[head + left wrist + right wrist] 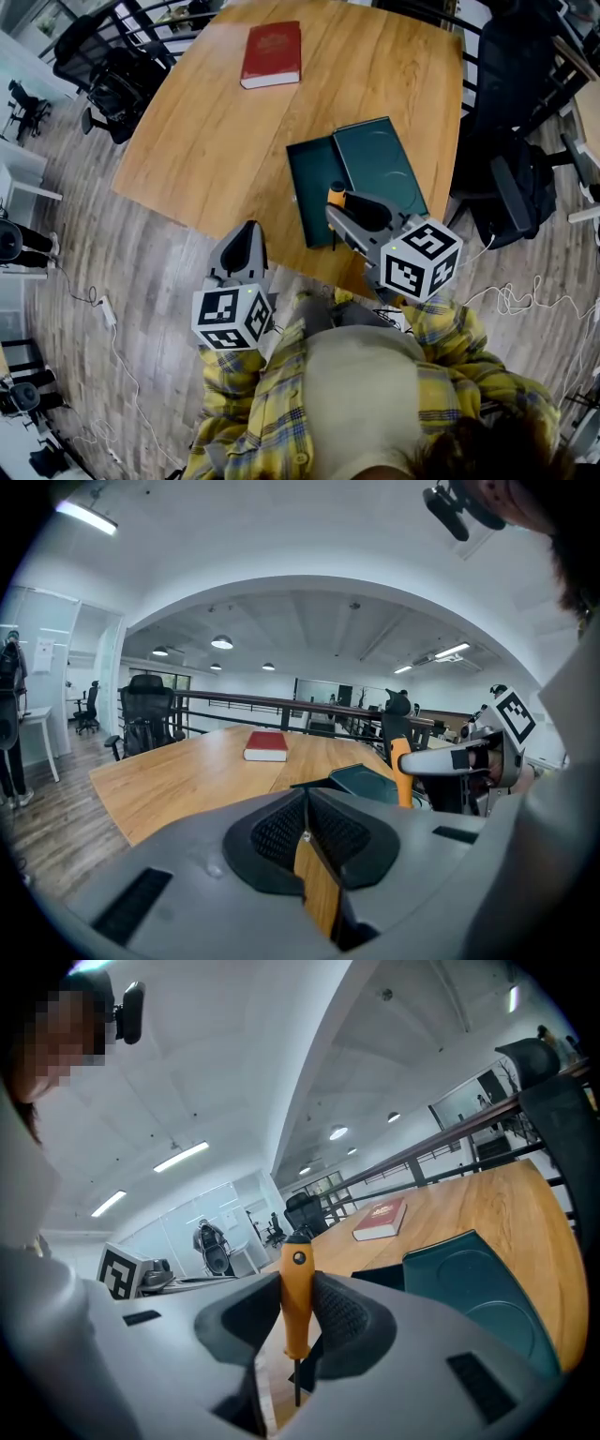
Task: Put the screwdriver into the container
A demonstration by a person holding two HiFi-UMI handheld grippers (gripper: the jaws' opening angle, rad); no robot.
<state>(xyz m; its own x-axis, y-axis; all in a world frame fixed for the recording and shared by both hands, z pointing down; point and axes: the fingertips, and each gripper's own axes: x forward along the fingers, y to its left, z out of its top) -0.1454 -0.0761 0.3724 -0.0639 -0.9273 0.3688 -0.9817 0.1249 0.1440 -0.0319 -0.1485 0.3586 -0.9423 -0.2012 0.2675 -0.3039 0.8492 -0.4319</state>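
Note:
An orange-handled screwdriver (336, 196) (296, 1288) stands upright, handle up and thin shaft down, with my right gripper (339, 212) (298, 1312) shut on its handle. It hangs over the near edge of a dark green open container (375, 164) (469, 1288) lying on the wooden table (234, 131). My left gripper (246, 246) (307, 822) is shut with nothing in it, just off the table's near edge and left of the container. The left gripper view also shows the screwdriver (403, 771) and the container (361, 780) at its right.
A red book (272, 53) (265, 746) (380, 1220) lies at the far side of the table. Black office chairs stand at the left (112, 66) and right (511, 112). Cables (103, 309) run across the wooden floor.

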